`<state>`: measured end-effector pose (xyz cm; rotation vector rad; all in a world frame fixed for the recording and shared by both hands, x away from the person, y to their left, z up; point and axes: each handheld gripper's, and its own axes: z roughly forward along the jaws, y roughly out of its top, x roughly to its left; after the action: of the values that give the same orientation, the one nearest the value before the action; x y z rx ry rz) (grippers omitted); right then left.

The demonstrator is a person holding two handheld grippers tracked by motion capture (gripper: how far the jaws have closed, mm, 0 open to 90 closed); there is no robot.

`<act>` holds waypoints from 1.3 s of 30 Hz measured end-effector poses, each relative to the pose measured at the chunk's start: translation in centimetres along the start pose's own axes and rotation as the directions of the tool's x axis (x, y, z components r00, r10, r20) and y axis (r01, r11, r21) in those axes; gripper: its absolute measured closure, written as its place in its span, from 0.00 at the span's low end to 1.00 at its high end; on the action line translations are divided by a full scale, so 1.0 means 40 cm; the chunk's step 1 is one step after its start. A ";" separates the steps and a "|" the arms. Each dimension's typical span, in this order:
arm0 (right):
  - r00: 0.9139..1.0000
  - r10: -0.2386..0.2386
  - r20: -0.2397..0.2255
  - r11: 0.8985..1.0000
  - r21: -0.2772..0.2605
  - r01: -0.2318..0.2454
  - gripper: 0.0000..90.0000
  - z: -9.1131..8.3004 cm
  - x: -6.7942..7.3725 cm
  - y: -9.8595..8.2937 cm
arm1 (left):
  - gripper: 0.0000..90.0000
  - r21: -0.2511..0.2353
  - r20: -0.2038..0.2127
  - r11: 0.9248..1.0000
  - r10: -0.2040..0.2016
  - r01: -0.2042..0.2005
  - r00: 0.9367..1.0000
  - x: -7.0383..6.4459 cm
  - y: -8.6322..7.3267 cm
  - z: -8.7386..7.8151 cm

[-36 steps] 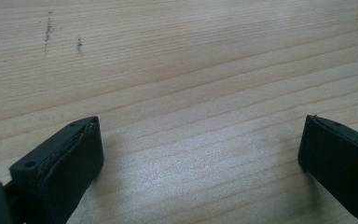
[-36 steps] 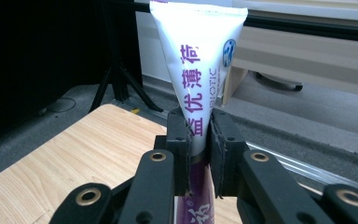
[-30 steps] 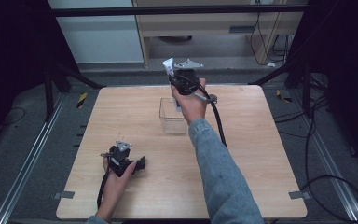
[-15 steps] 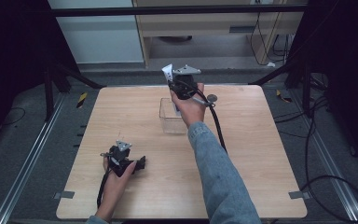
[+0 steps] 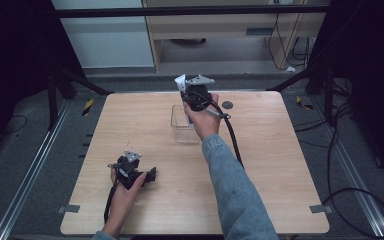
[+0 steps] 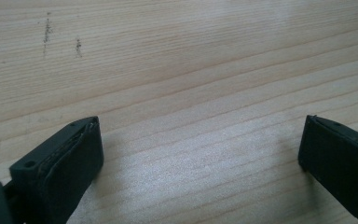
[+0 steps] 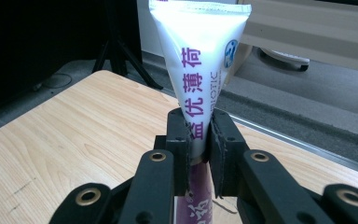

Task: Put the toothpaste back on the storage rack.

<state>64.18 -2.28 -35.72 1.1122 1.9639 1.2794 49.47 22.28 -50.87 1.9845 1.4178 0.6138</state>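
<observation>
A white tube (image 7: 200,65) with purple lettering stands upright between the jaws of my right gripper (image 7: 199,140), which is shut on it. From above, that right gripper (image 5: 189,91) is raised over the far side of a clear plastic box (image 5: 182,125), with the tube's (image 5: 180,81) flat end sticking up. My left gripper (image 5: 152,175) rests low at the table's front left, a hand around it. Its own view has the two jaws wide apart over bare wood, left gripper (image 6: 200,144) open and holding nothing.
The wooden table (image 5: 290,165) has free room at its right and front middle. A small dark disc (image 5: 227,105) lies near the far edge. A black cable (image 5: 232,140) trails from the right gripper along the sleeve. Stands and cables surround the table on the floor.
The right gripper with the tube has turned slightly above the box, its grey plate now more visible. The left gripper has stayed in place.
</observation>
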 end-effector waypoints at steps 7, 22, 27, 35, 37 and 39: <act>1.000 -0.004 0.002 1.000 0.020 0.004 0.88 0.005 -0.002 -0.017 | 0.00 0.000 0.000 1.000 0.000 0.000 1.000 0.000 0.000 0.000; 1.000 -0.025 -0.005 0.998 0.059 0.025 0.89 0.013 0.009 -0.053 | 0.00 -0.001 0.000 1.000 0.000 0.000 1.000 0.000 0.000 0.000; 1.000 -0.028 -0.012 0.997 0.068 0.029 0.89 0.017 0.013 -0.062 | 0.00 0.000 0.001 1.000 0.000 0.000 1.000 0.000 0.000 0.000; 0.999 -0.040 -0.019 0.996 0.082 0.041 0.89 0.022 0.024 -0.073 | 0.00 -0.001 0.001 1.000 0.001 -0.001 1.000 0.000 0.000 0.000; 0.999 -0.041 -0.020 0.996 0.083 0.042 0.89 0.023 0.026 -0.074 | 0.00 -0.001 0.001 1.000 0.001 -0.001 1.000 0.000 0.000 0.000; 0.999 -0.042 -0.020 0.995 0.088 0.044 0.89 0.025 0.028 -0.076 | 0.00 -0.001 0.001 1.000 0.001 -0.001 1.000 0.000 0.000 0.000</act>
<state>63.34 -1.47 -38.90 1.0971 2.0641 1.1949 49.48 22.29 -50.87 1.9850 1.4153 0.6136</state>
